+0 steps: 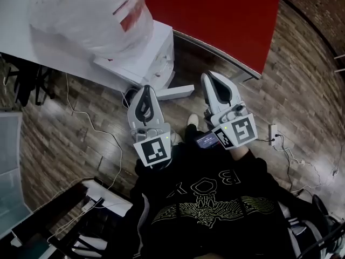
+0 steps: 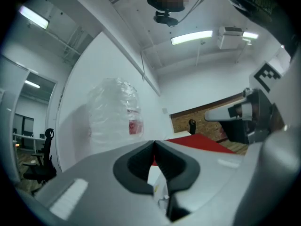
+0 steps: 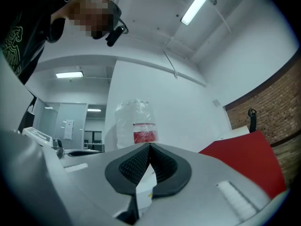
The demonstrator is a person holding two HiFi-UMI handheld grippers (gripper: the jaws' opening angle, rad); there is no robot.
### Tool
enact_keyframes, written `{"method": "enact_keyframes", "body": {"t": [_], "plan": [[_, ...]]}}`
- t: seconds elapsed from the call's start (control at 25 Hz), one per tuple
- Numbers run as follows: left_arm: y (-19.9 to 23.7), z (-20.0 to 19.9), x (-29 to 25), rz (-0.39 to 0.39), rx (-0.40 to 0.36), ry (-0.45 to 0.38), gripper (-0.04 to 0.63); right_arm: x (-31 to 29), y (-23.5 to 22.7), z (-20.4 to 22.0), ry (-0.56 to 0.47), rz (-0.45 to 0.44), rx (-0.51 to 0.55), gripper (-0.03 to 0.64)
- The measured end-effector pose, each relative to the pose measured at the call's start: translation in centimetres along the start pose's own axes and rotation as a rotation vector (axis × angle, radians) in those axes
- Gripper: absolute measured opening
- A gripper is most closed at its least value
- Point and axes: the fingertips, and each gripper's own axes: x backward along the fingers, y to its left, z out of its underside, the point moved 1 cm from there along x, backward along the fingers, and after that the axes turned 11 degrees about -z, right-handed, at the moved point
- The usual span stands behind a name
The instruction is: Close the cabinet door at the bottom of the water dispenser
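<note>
Head view shows your 2 grippers, the left gripper (image 1: 145,89) and right gripper (image 1: 211,81), both pinched closed on nothing, above the wood floor (image 1: 70,131). 1 red surface (image 1: 232,12) stands beside 1 white water dispenser (image 1: 153,50) carrying 1 plastic-wrapped bottle (image 1: 89,12). Its cabinet door (image 1: 175,92) juts open at the bottom, just beside your left gripper.

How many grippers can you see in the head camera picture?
2. The left gripper is by the water dispenser; the right gripper is beside it, near the red table. None seem hidden.
</note>
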Motion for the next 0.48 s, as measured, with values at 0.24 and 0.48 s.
{"method": "enact_keyframes", "body": {"t": [0.24,0.48], "plan": [[-2.4,0.8,-3.0,0.032,0.0,0.019,0.006,-2.0,-3.3,2.5,0.099,0.0,-0.027,0.0],[-4.1,2.8,-5.0,0.095,0.006,0.048,0.006,-2.4,-5.8,5.4,0.151,0.064,-0.088,0.0]]}}
